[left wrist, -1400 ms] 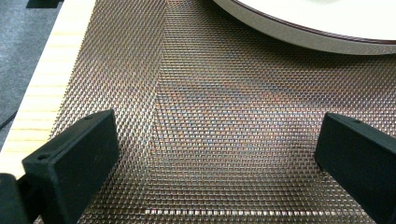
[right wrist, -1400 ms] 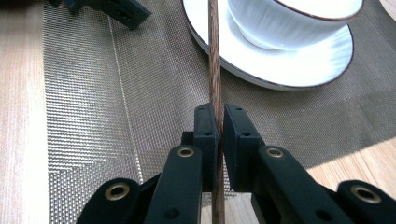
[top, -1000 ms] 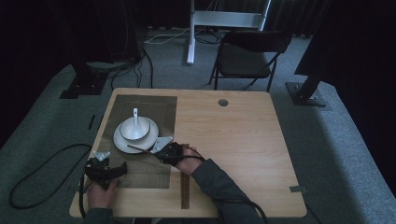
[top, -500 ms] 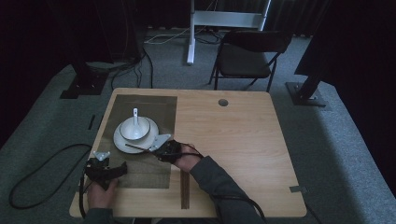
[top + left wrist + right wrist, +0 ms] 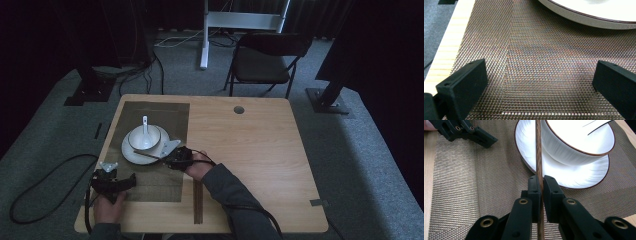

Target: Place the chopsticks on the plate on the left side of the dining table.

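Note:
My right gripper [image 5: 541,182] is shut on a brown wooden chopstick [image 5: 538,150]. The stick runs forward over the rim of the white plate [image 5: 579,175], beside the white bowl [image 5: 564,147] that stands on it. From above, the right gripper [image 5: 167,159] sits at the plate's [image 5: 131,154] near right edge, and the chopstick [image 5: 147,156] lies across the rim. A white spoon [image 5: 145,125] rests in the bowl [image 5: 150,140]. My left gripper [image 5: 539,80] is open, low over the woven placemat [image 5: 544,50], with nothing between its jaws. It sits near the mat's front left [image 5: 131,181].
A second brown chopstick [image 5: 197,200] lies on the bare wooden table [image 5: 260,150], just right of the placemat [image 5: 170,117]. The table has a cable hole [image 5: 239,109] at the back. A black chair [image 5: 265,55] stands behind the table. The left gripper [image 5: 474,135] is also in the right gripper view.
My right gripper has shifted slightly left toward the plate with the chopstick still in it. The left gripper has stayed where it was.

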`<control>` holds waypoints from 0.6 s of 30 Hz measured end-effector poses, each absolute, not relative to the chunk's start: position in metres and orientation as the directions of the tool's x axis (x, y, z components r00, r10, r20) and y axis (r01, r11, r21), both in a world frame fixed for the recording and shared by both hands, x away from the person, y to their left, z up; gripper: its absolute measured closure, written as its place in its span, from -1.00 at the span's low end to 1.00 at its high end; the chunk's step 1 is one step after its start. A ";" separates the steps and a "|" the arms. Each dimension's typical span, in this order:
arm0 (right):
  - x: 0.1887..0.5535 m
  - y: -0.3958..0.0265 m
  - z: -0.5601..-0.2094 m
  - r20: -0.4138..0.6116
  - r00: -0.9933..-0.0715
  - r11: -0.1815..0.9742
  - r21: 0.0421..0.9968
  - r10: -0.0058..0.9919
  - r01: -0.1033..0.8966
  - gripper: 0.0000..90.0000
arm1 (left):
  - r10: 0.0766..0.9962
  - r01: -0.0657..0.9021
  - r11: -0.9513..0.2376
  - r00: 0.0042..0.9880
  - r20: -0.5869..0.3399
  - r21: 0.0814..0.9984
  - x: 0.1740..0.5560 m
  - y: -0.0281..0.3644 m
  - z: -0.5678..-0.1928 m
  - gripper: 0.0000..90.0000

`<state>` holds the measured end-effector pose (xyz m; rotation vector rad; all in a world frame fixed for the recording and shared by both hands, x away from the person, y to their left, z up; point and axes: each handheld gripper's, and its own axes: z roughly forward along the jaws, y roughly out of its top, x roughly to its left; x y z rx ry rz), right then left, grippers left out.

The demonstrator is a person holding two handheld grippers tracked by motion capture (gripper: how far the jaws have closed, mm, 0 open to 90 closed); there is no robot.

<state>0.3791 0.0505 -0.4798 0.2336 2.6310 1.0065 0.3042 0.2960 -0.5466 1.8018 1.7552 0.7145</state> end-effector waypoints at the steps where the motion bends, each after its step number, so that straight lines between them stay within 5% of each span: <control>1: 0.380 0.051 -0.480 -0.232 -0.937 0.740 0.672 0.260 0.039 0.88 | 1.000 0.725 -0.025 0.021 0.014 0.688 0.304 0.296 -0.547 -1.00; 18: 0.380 0.070 -0.472 -0.269 -0.938 0.760 0.650 0.218 -0.009 0.88 | 1.000 0.726 -0.025 0.022 0.014 0.687 0.304 0.296 -0.546 -1.00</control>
